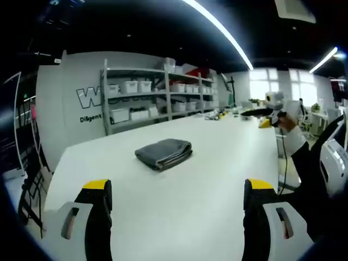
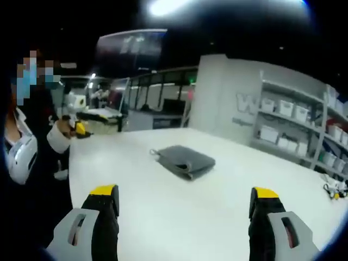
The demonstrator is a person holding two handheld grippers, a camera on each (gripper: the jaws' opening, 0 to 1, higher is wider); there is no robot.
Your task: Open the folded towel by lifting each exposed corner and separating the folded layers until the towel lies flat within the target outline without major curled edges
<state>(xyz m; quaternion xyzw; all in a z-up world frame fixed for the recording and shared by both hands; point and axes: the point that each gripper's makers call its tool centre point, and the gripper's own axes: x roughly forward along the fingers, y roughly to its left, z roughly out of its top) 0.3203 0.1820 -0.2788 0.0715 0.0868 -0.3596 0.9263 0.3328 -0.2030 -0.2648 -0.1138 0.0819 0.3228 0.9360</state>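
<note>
Both grippers [image 1: 177, 196] [image 2: 185, 204] hover wide-jawed, short of the towel [image 1: 164, 153] [image 2: 185, 160].

Lighting: bright, even, from ceiling light strips [image 1: 217, 24] and windows [image 1: 283, 81], which blow out white. Table [image 1: 190, 179]: pale, mild sheen, faint soft shadows. Right gripper view: softer focus, overhead glare. Fisheye bending strong toward the edges; far background blurred.

Left gripper view: towel [image 1: 164, 153] is seen on the worktop [image 1: 206, 163], centre frame, well ahead of the left gripper [image 1: 176, 190]. Shelving [image 1: 157, 92] is set behind the worktop, upper centre.

Right gripper view: towel [image 2: 185, 161] lies mid-frame on the worktop [image 2: 228, 206], beyond the right gripper [image 2: 185, 196]; shelving [image 2: 296, 128] at right.
</note>
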